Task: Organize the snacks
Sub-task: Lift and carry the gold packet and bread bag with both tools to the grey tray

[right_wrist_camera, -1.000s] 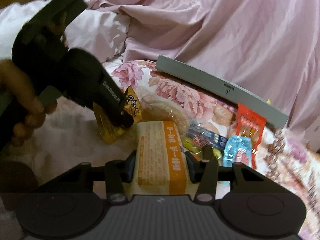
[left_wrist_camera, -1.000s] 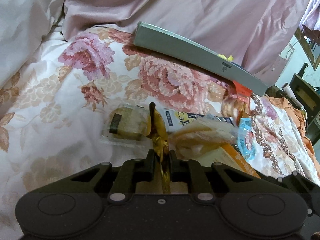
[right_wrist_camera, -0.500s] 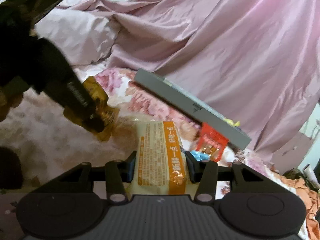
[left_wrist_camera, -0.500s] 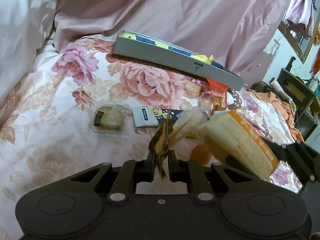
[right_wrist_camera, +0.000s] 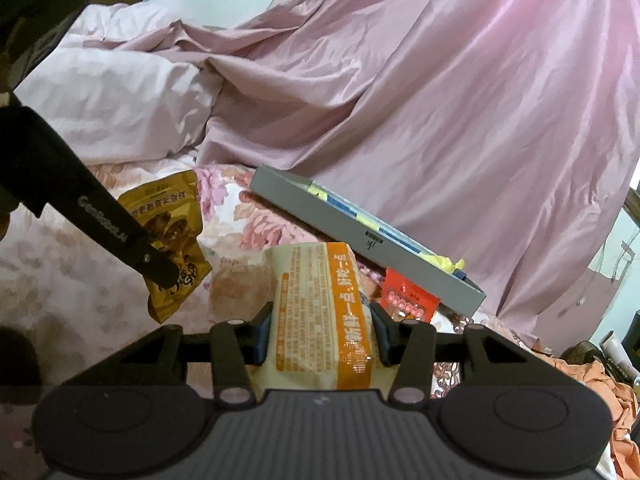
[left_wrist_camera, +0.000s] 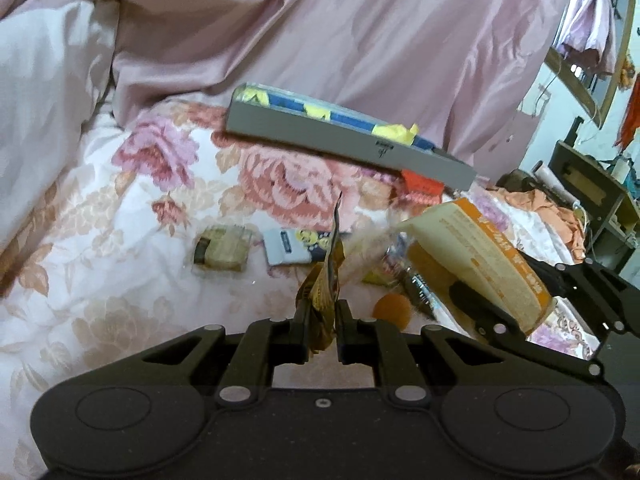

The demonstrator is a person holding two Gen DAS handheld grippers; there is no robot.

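Observation:
My left gripper [left_wrist_camera: 322, 320] is shut on a small yellow-gold snack packet [left_wrist_camera: 326, 280], held edge-on above the floral bedspread; the right wrist view shows that packet [right_wrist_camera: 170, 240] hanging from the left gripper's black fingers [right_wrist_camera: 120, 236]. My right gripper [right_wrist_camera: 322, 328] is shut on a cream and orange snack bag [right_wrist_camera: 326, 312], which the left wrist view shows lifted at the right [left_wrist_camera: 476, 264]. A long grey tray [left_wrist_camera: 344, 144] [right_wrist_camera: 360, 240] with blue and yellow packets inside lies at the back of the bed.
On the bedspread lie a clear-wrapped brown cake [left_wrist_camera: 222, 250], a white and blue packet [left_wrist_camera: 294, 246], a red packet [right_wrist_camera: 408, 298] next to the tray and several small sweets. Pink sheets and a white pillow [right_wrist_camera: 112, 120] rise behind. Furniture and orange cloth [left_wrist_camera: 560, 216] stand right.
Both grippers have risen off the bedspread with their packets. The tray's inside has come into view, and the cream and orange bag has swung up at the left view's right side.

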